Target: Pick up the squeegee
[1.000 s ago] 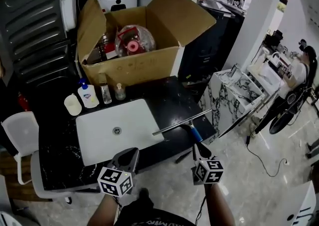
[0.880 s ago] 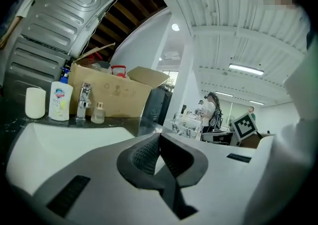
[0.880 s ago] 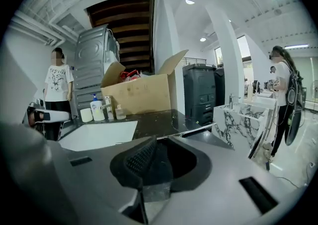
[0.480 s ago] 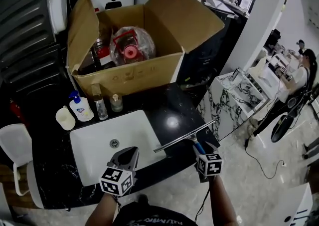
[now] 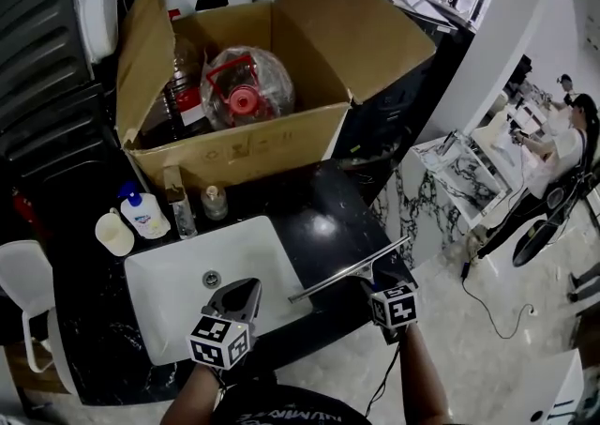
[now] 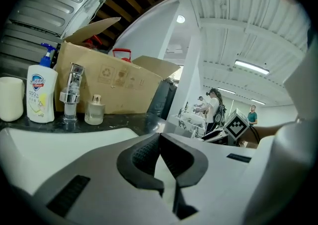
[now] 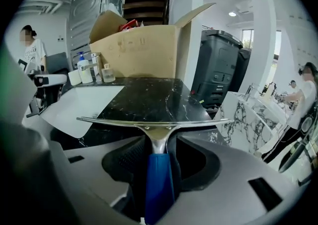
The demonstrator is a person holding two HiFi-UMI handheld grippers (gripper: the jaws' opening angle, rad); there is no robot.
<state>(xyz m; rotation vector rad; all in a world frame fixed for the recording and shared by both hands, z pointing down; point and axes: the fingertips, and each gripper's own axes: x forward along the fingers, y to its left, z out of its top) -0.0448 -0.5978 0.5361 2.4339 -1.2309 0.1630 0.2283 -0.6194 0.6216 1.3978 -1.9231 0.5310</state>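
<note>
Sitting inside the open cardboard box [image 5: 234, 146] is a big clear jug [image 5: 246, 85] with a red cap, and dark bottles [image 5: 183, 95] stand beside it. Between the box and the white sink [image 5: 178, 273] stand a soap bottle [image 5: 142, 215], a white cup [image 5: 114, 234] and a small glass bottle [image 5: 214, 203]. The squeegee [image 5: 347, 275] lies on the black counter [image 5: 319, 217], right of the sink. The right gripper [image 5: 377, 275] has just been opening its jaws. They stand wide around the blue handle, not squeezing it. The left gripper [image 5: 246, 290] is closed tight.

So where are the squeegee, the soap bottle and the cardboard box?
squeegee [image 7: 159, 184], right gripper view, on its blue handle
soap bottle [image 6: 40, 97], left gripper view, on its label
cardboard box [image 5: 239, 146], head view, on its front wall
</note>
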